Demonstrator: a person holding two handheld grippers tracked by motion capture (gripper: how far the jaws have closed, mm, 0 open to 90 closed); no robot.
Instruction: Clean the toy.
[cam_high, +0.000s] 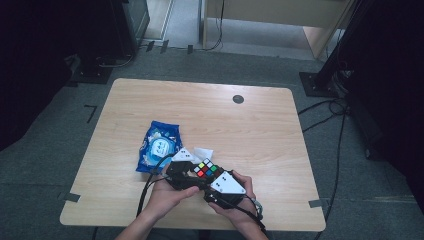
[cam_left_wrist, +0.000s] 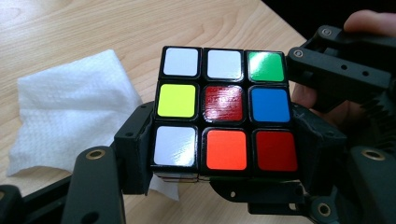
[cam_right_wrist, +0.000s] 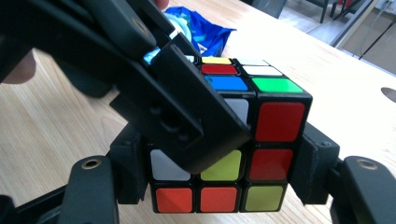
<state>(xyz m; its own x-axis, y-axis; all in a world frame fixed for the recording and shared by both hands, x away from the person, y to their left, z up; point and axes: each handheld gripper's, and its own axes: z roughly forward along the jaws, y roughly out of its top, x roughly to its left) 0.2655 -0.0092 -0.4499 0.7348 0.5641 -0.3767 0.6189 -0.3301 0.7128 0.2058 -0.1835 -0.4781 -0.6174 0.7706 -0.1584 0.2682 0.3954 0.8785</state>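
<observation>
Both hands working near the desk's (cam_high: 260, 115) front edge: left gripper (cam_high: 181, 172) and right gripper (cam_high: 224, 186) are each clamping the puzzle cube (cam_high: 206, 168), lifted just off the wood. White tissue (cam_high: 202, 153) lying just behind it; blue snack bag (cam_high: 159, 145) beyond, toward the left edge.

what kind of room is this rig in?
Probably a lab or recording studio, not a home: a bare light wooden table on grey carpet, black stand bases at its sides, and loose black cables across the floor.
</observation>
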